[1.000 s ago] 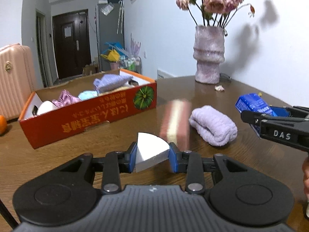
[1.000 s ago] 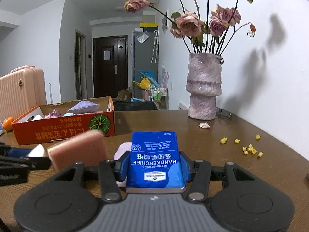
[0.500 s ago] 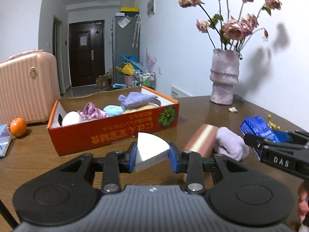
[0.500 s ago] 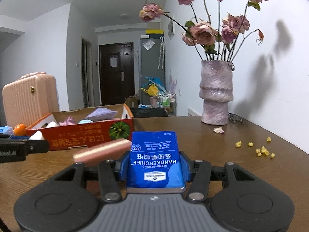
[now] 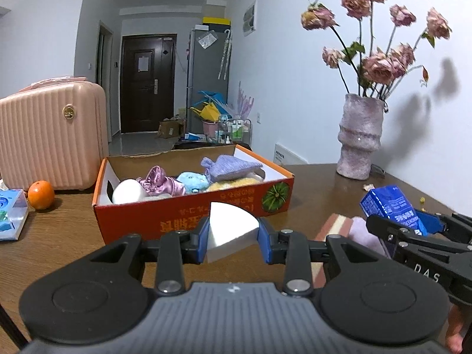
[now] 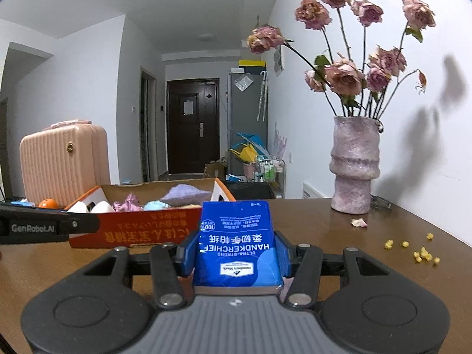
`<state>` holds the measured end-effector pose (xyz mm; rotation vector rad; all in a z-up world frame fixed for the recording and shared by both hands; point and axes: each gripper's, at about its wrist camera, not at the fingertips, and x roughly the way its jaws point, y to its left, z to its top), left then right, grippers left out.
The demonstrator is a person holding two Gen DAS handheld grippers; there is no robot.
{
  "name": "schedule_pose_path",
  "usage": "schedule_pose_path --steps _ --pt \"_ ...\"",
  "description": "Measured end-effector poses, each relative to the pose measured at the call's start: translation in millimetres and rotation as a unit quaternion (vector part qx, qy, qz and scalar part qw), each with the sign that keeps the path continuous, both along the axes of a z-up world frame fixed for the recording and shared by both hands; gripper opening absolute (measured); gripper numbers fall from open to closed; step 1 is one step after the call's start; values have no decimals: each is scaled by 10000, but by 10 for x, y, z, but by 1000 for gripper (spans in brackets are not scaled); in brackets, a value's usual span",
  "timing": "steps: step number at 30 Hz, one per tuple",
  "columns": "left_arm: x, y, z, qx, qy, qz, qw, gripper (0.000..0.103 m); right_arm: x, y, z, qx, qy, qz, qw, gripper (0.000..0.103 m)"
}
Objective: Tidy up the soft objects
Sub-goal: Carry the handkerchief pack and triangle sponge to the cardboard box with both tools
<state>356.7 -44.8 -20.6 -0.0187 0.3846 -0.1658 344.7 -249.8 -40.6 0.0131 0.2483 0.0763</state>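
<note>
My left gripper (image 5: 233, 234) is shut on a white wedge-shaped sponge (image 5: 228, 227), held above the table just in front of the orange cardboard box (image 5: 188, 221). The box holds several soft items: a white ball (image 5: 126, 191), a pink satin piece (image 5: 159, 181), a blue plush (image 5: 191, 180) and a purple pouch (image 5: 230, 166). My right gripper (image 6: 236, 253) is shut on a blue handkerchief tissue pack (image 6: 237, 250), to the right of the box (image 6: 138, 233). A striped pink sponge (image 5: 334, 225) and a lilac towel roll (image 5: 364, 231) lie on the table below.
A pink vase of dried roses (image 5: 358, 141) stands at the back right by the wall. An orange (image 5: 41, 194) and a blue packet (image 5: 10, 218) lie at the left, in front of a pink suitcase (image 5: 50, 135). Yellow crumbs (image 6: 419, 250) dot the table at right.
Both grippers have risen and moved toward the box, each keeping its object. The striped sponge and towel roll have dropped lower in the left view and out of the right view.
</note>
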Motion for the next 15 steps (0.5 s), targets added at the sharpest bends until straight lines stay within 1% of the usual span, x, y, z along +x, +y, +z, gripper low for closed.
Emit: schedule_pose_path --steps 9,15 --pt "223 257 126 -266 -119 326 9990 35 303 270 144 256 -77 171 9995 51" --pt "422 469 237 -453 -299 596 9967 35 558 530 195 484 -69 261 9985 51"
